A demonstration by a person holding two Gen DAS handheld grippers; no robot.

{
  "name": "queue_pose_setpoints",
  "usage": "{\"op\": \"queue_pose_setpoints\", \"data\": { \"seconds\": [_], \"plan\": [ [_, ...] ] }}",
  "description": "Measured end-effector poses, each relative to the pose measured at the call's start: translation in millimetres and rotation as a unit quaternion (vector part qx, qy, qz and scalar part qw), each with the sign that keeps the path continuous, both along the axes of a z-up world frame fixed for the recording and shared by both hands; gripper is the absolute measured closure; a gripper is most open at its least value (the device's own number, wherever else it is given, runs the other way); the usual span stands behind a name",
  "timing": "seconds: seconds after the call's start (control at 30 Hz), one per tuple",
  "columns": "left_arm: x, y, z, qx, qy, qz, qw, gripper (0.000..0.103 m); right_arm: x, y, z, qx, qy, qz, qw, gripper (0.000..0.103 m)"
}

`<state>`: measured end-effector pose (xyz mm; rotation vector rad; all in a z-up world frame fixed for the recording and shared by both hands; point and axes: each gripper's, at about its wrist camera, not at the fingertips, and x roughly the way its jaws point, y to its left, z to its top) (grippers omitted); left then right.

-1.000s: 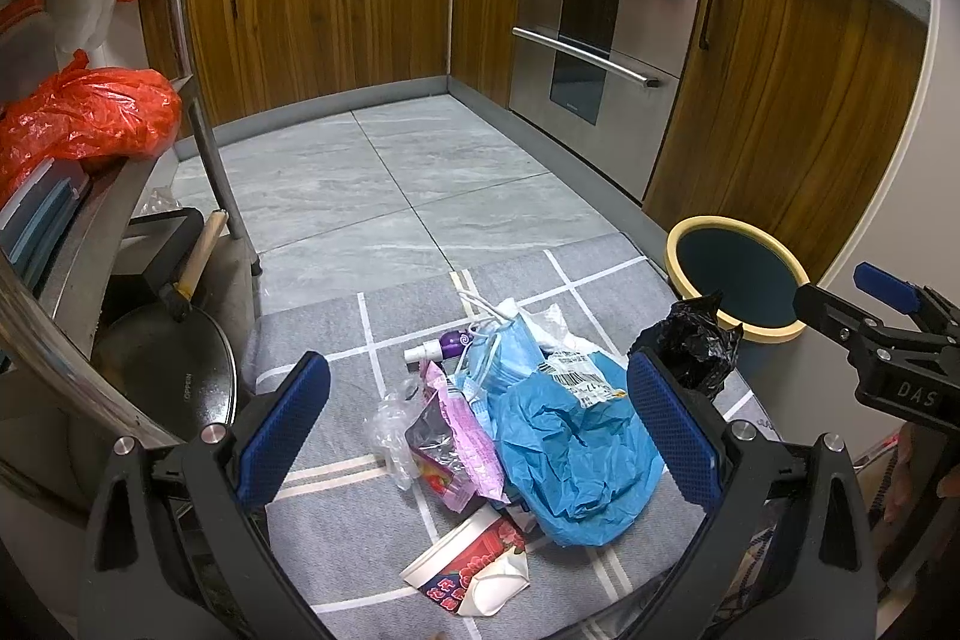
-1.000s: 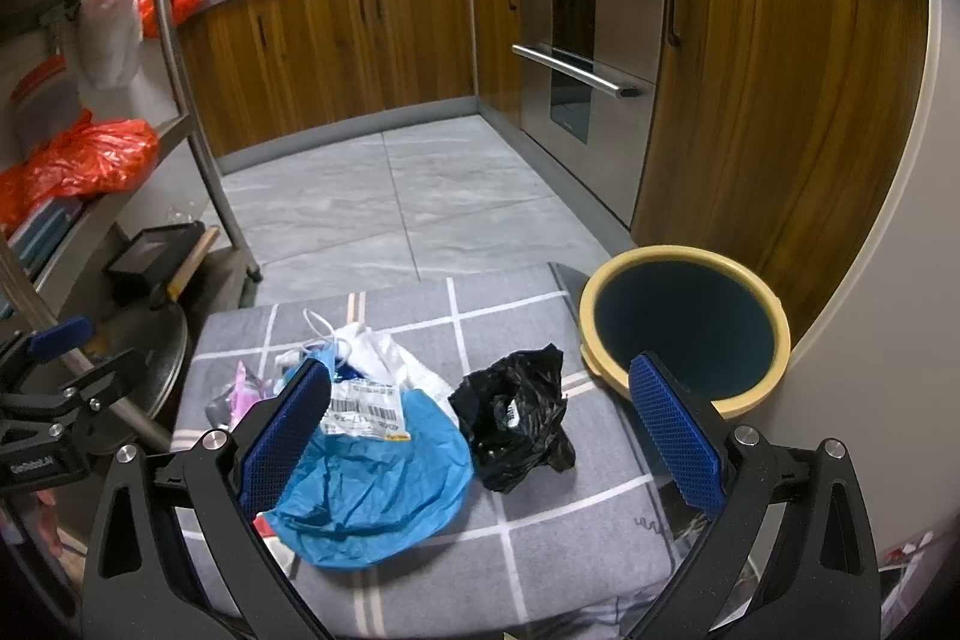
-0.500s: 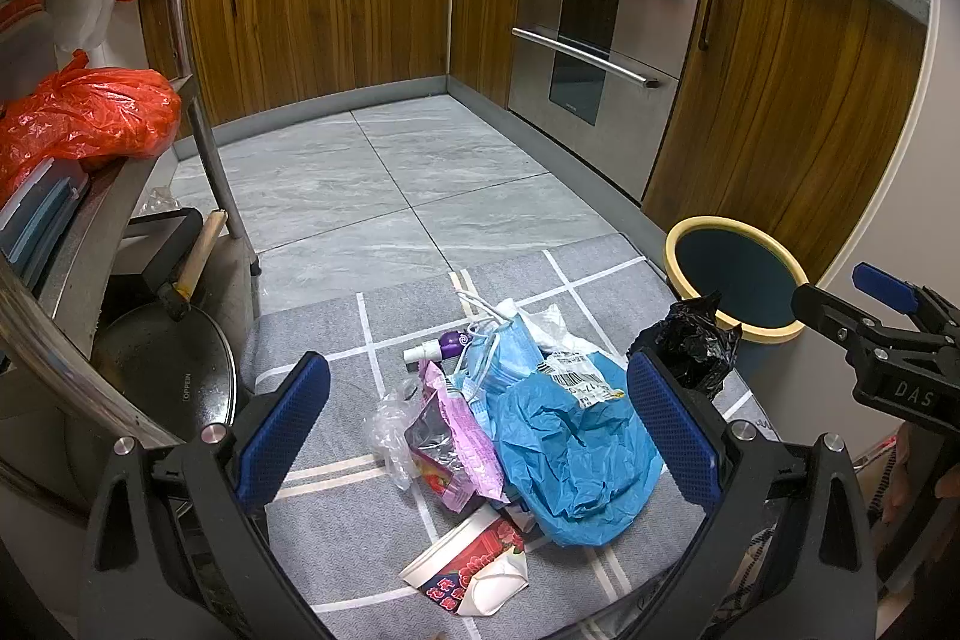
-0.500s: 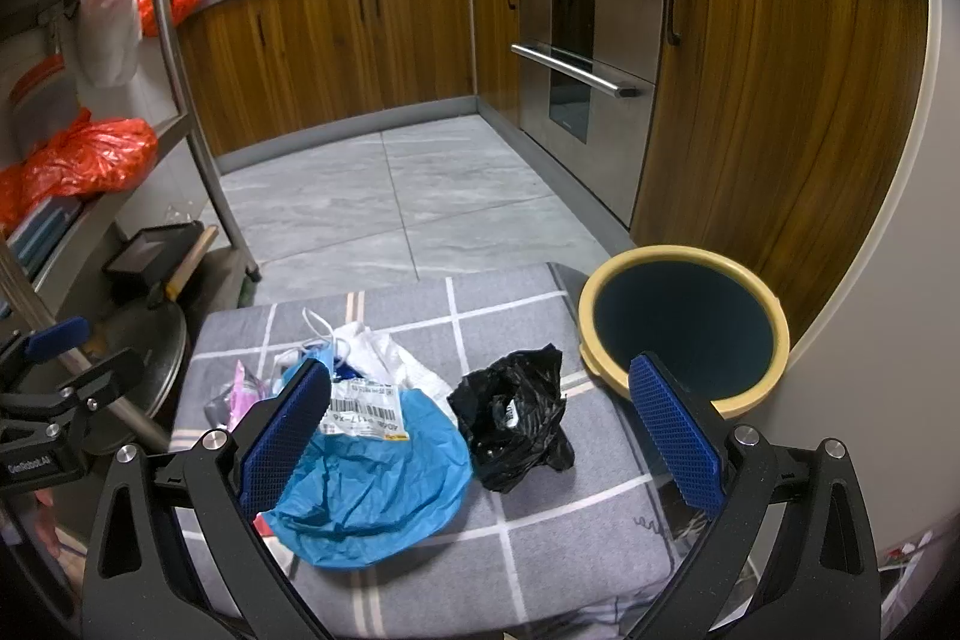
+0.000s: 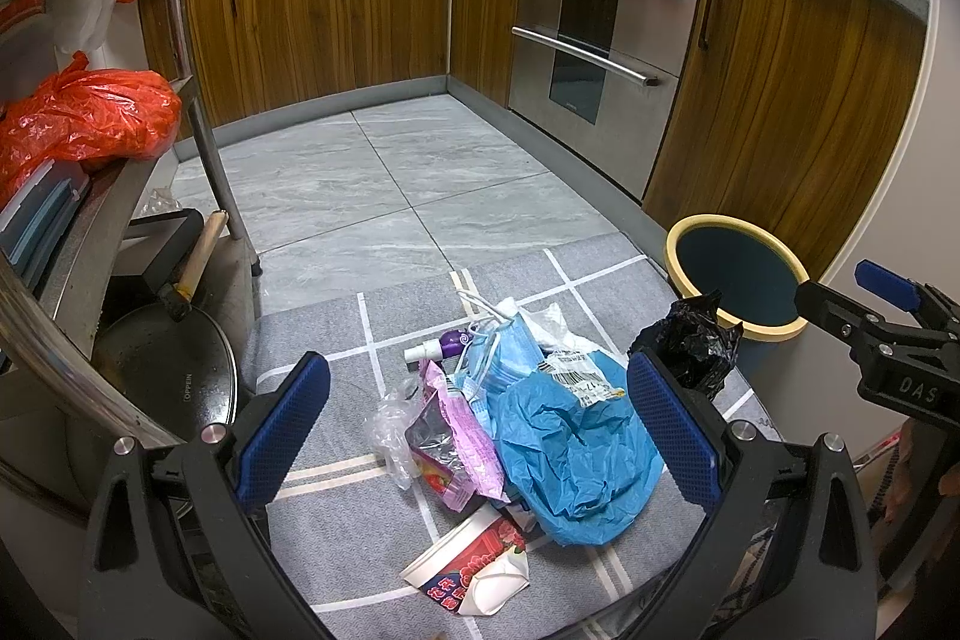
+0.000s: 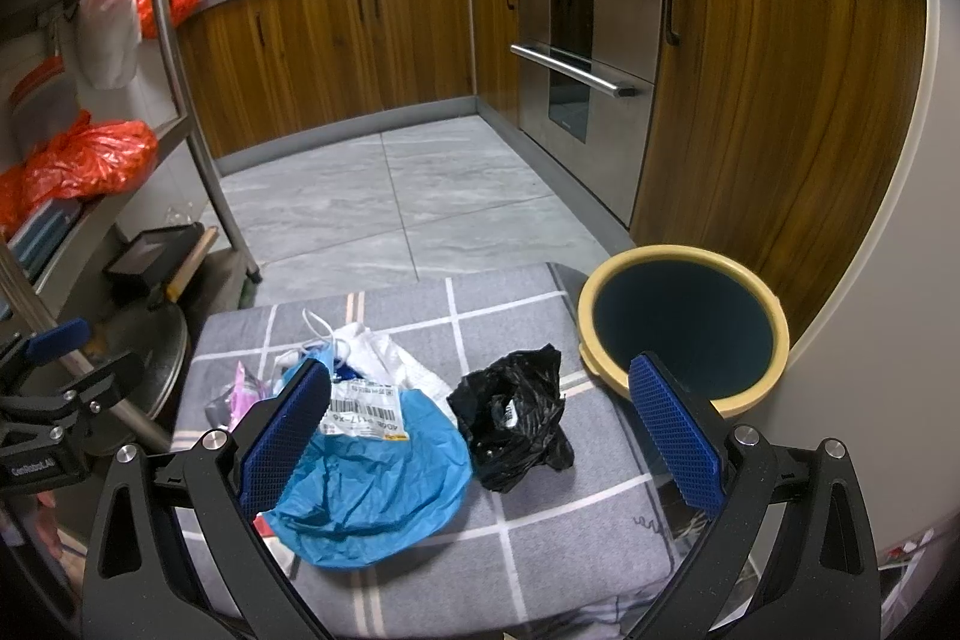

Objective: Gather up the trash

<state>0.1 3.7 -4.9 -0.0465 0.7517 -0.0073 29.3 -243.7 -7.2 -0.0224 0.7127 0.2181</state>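
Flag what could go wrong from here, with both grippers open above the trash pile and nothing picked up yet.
1. The blue bag lies over other scraps, so a pinch may drag up extra pieces and spill them on the way to the bin.
2. The black bag is limp and crumpled; the right gripper could catch only a fold and drop it.
3. The paper cup sits near the mat's front edge and may get knocked off.

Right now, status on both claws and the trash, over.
Left claw open, empty. Right claw open, empty. Trash pile and black bag on the mat, bin beside. Path unobstructed.
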Motion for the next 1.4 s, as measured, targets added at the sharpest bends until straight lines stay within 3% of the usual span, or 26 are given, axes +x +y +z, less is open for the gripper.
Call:
{"op": "queue_pose_setpoints", "data": {
  "seconds": [0.6, 0.8, 0.97, 1.2, 1.4],
  "plan": [
    [-0.6, -1.2, -1.8, 0.002, -0.002, 0.0, 1.0, 0.006, 0.7, -5.8, -5.1, 0.004, 0.003, -0.005, 1.0, 0.004],
    [6.2, -5.7, 2.5, 0.051, -0.029, 0.009, 0.9983, 0.005, 12.7, -9.2, -2.7, 0.012, 0.011, -0.01, 1.0, 0.004],
    [30.3, -1.7, -2.4, 0.047, -0.023, 0.003, 0.9986, 0.005, 43.7, -11.6, -11.3, 0.015, 0.053, -0.014, 0.998, 0.004],
    [75.2, 10.3, -24.2, 0.005, 0.005, 0.011, 0.9999, 0.005, 96.8, -11.5, -43.3, 0.019, 0.123, -0.011, 0.992, 0.004],
    [92.1, 5.9, -45.5, 0.025, 0.047, -0.002, 0.9986, 0.006, 123.9, -17.4, -76.7, 0.029, 0.169, -0.021, 0.985, 0.004]
  ]
}}
